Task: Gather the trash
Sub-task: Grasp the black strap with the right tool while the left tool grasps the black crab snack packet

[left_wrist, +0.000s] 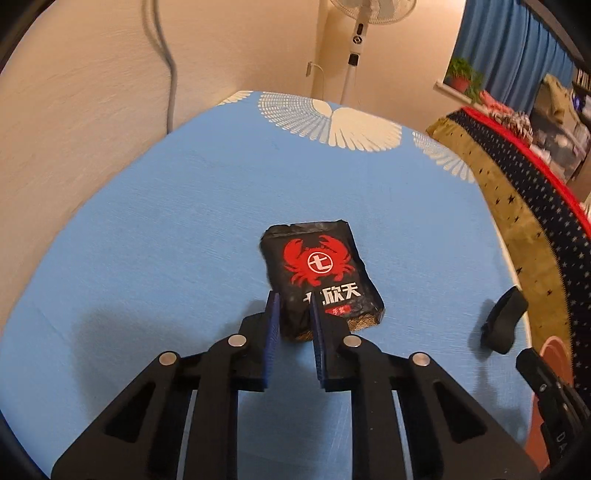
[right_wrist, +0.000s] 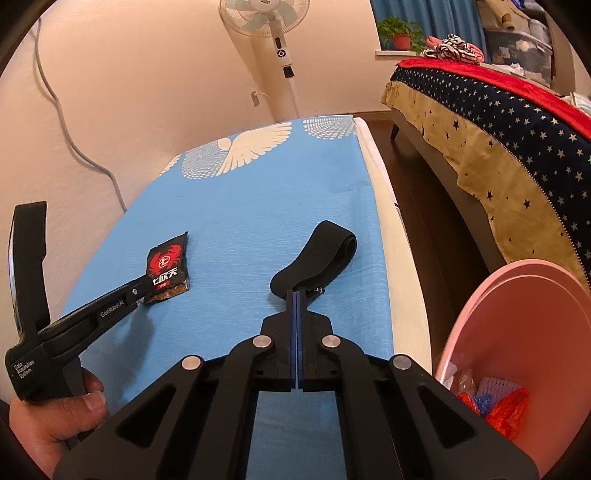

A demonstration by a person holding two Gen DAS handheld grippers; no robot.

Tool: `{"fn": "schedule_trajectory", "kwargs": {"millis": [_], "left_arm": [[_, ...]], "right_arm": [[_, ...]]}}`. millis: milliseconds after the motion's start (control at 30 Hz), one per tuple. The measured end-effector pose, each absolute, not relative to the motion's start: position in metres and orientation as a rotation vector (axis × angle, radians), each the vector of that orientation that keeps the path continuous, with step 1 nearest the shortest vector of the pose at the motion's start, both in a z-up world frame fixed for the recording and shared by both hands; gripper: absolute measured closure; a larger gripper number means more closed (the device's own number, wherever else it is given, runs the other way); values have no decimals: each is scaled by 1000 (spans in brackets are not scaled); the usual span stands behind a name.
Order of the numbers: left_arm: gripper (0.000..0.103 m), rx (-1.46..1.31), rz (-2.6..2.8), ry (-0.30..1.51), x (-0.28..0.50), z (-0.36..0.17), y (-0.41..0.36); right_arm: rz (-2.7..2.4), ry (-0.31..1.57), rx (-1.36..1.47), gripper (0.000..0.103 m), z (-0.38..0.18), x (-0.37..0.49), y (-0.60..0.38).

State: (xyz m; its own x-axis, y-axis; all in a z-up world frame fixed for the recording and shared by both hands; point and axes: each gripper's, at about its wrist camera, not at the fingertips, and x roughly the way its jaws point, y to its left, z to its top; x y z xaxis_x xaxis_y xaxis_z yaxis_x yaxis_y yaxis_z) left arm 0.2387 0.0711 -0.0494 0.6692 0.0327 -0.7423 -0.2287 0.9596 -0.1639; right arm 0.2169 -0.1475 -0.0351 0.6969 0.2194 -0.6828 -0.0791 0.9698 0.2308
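The left claw (left_wrist: pixel 293 306) sits nearest the lens, its blue pads narrowed onto the near end of a black snack packet (left_wrist: pixel 317 273) with a red crab printed on it. The packet lies flat on the blue tabletop (left_wrist: pixel 147 240), and the pads press its lower edge from both sides. In the right wrist view the same claw reaches in from the left, held by a hand (right_wrist: pixel 55 421), its tip at the packet's near corner.

The right claw (right_wrist: pixel 297 295) is fully closed, pads together, with its tip right at a black strap (right_wrist: pixel 317 254) that lies looped on the tabletop; whether it pinches the strap I cannot tell.

A pink bin (right_wrist: pixel 524 332) stands at the right, beside the tabletop's edge, with red and pale scraps in its bottom. A fan (right_wrist: pixel 266 14) stands by the far wall, and a bed (right_wrist: pixel 498 129) with a starred cover lies to the right.
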Motion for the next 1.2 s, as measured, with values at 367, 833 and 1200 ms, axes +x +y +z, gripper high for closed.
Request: {"fn": "schedule_trajectory", "kwargs": {"millis": [367,833,1200], "left_arm": [[55,-270,134,733,224,-35,75],[16,-221,159,881,265,-57,53],[40,-139,215,906,268,-60,48]], "right_arm": [[167,796,206,56,-37,237,-143],[159,792,187,95,-35,243,-139],[188,779,189,96,-30,228,-142]]}}
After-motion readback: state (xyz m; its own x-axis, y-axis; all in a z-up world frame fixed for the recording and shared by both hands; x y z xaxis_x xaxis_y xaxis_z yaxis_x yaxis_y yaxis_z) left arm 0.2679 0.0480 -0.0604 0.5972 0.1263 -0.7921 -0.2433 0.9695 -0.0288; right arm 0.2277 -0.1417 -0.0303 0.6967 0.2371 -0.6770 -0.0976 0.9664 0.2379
